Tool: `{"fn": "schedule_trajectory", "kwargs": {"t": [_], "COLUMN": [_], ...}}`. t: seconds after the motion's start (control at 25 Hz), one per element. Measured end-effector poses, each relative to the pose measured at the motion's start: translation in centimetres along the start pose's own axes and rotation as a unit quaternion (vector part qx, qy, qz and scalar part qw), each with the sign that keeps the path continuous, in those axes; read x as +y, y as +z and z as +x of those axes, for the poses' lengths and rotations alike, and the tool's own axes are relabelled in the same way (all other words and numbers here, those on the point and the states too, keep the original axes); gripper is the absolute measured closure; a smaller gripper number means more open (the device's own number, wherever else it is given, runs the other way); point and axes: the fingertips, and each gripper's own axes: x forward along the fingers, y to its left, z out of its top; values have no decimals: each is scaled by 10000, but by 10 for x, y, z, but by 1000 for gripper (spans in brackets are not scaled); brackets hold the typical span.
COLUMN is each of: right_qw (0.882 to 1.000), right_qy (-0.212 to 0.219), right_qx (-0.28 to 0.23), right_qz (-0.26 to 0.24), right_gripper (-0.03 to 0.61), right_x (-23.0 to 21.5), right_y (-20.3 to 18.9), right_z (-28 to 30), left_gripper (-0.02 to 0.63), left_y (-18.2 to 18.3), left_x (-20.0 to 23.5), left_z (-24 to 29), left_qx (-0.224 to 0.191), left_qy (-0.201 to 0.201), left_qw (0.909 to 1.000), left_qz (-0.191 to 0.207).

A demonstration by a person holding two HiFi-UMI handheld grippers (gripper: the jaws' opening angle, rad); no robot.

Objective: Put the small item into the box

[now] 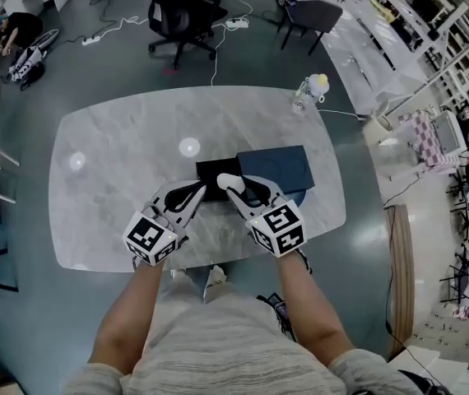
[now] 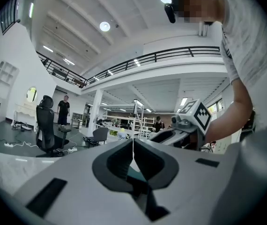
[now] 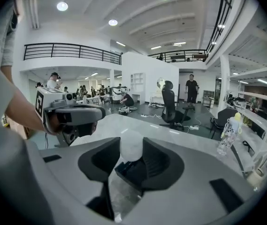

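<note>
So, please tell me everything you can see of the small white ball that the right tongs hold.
The small white ball is round, matte and plain, with no print; I cannot tell its material. It sits between the tips of the right tongs, which press on its left and right sides, so it is held up off the marble table. It appears to hang just above the open black box, not yet inside it. Nothing else touches it.
</note>
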Motion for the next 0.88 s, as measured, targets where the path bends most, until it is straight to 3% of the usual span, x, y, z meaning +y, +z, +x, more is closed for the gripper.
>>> {"fn": "schedule_trajectory", "kwargs": {"t": [0.36, 0.88], "right_qw": [9970, 9807], "right_qy": [-154, -340], "right_qx": [754, 1899], "right_qz": [15, -311], "right_gripper": [416, 416], "right_x": [-9, -13], "right_y": [-25, -66], "right_z": [49, 100], "left_gripper": [592, 592], "left_y": [-2, -13], "left_x": [39, 64], "left_z": [-3, 1], "left_qx": [-52, 32], "left_qy": [38, -272], "left_qw": [9999, 9992], "left_qz": [-94, -289]}}
